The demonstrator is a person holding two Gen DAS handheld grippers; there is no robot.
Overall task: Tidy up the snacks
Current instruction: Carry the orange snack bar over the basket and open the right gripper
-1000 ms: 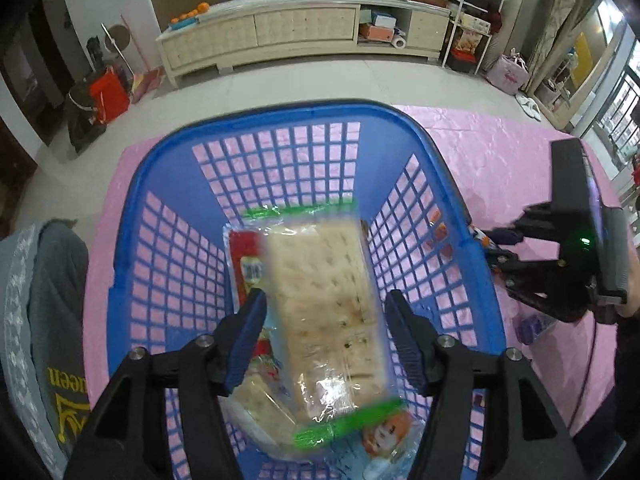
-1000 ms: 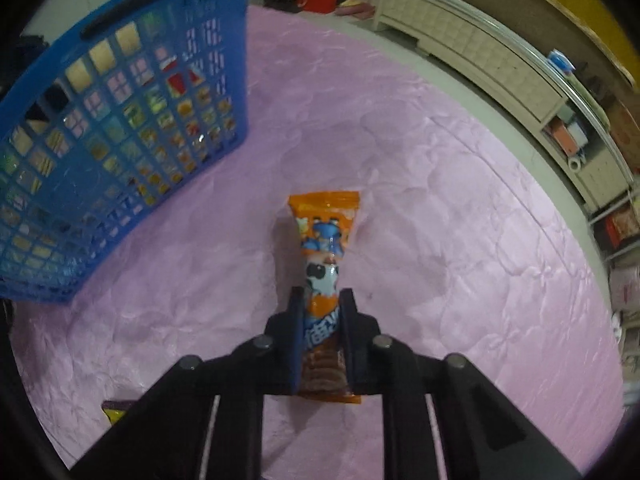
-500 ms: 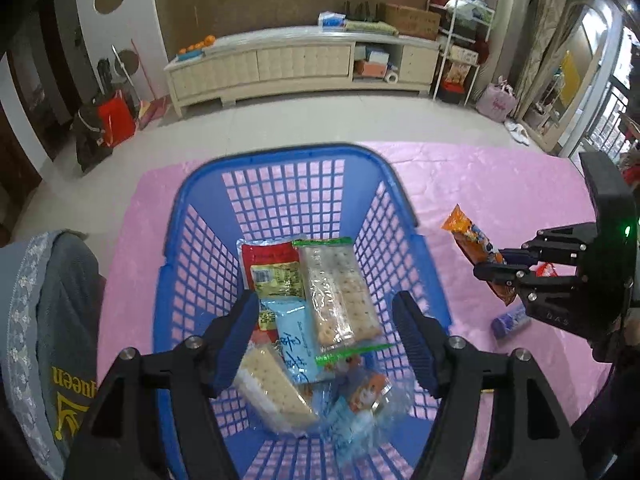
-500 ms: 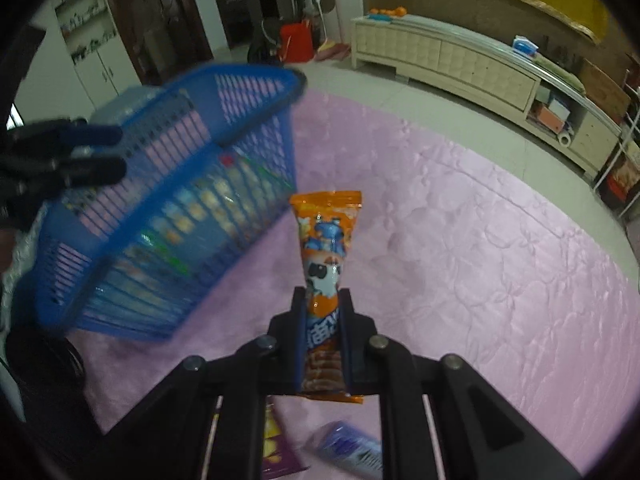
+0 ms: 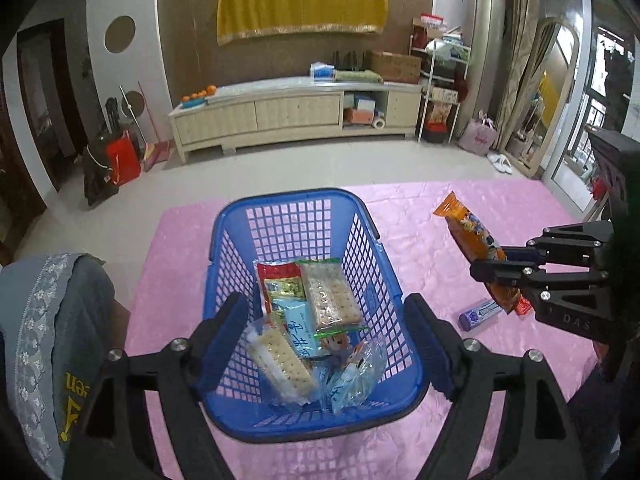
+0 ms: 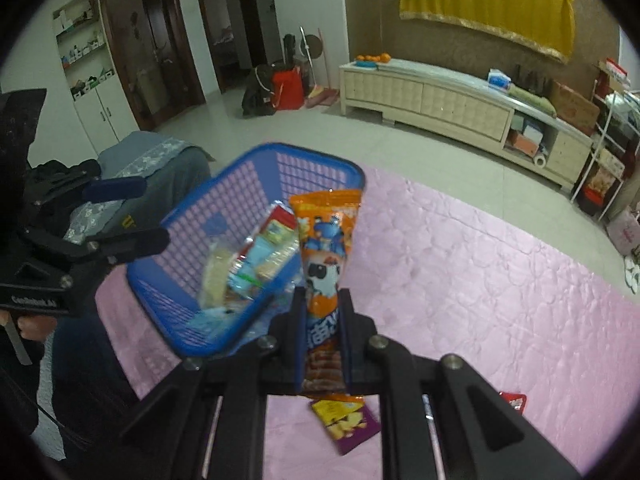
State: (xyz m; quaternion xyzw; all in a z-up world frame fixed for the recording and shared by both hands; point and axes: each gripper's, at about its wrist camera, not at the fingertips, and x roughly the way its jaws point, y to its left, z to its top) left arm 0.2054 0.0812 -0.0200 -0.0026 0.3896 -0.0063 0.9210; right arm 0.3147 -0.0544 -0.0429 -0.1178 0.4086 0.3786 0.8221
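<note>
Delivery is in hand: right gripper point(image 6: 323, 320) clamps the orange snack packet point(image 6: 325, 256) beside the blue basket point(image 5: 304, 428), probably needing release above it, while the left gripper point(image 5: 326, 346) opens, empty.

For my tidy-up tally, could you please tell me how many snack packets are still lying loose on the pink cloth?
3 visible: a purple and yellow packet beneath the right gripper, a small red packet to its right, and a lilac packet beside the basket. The gripper may hide others.
</note>
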